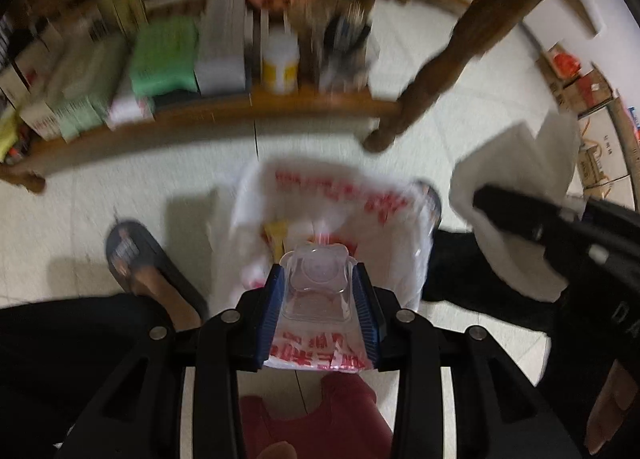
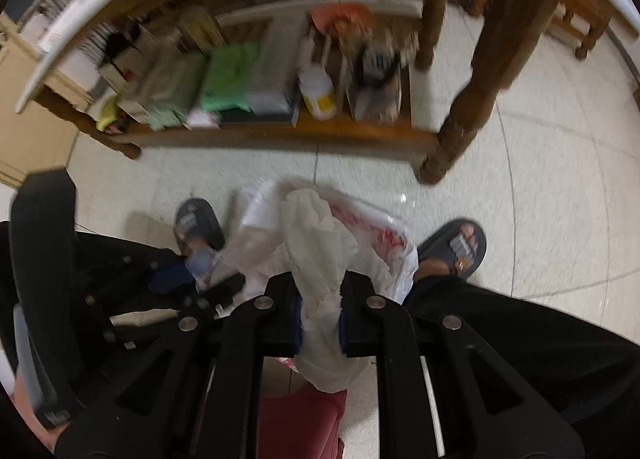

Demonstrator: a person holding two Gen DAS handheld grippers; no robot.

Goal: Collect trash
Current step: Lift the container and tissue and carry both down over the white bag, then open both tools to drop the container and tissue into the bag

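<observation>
A clear plastic cup (image 1: 319,273) is clamped between the blue pads of my left gripper (image 1: 318,287), which points down over an open white plastic bag with red print (image 1: 352,195) on the floor. My right gripper (image 2: 318,285) is shut on a crumpled white tissue (image 2: 316,239) and hangs over the same bag (image 2: 384,237). In the left wrist view the right gripper (image 1: 500,205) shows at the right with the tissue (image 1: 516,175) bunched around its tip. The right wrist view shows the left gripper (image 2: 208,279) at the left with the cup (image 2: 201,260).
A person's sandalled feet (image 1: 136,259) (image 2: 460,247) stand on either side of the bag on pale floor tiles. Behind is a wooden table with a thick leg (image 1: 424,99) and a low shelf (image 1: 224,107) crowded with boxes and a white bottle (image 1: 280,67). Cardboard boxes (image 1: 592,115) lie at far right.
</observation>
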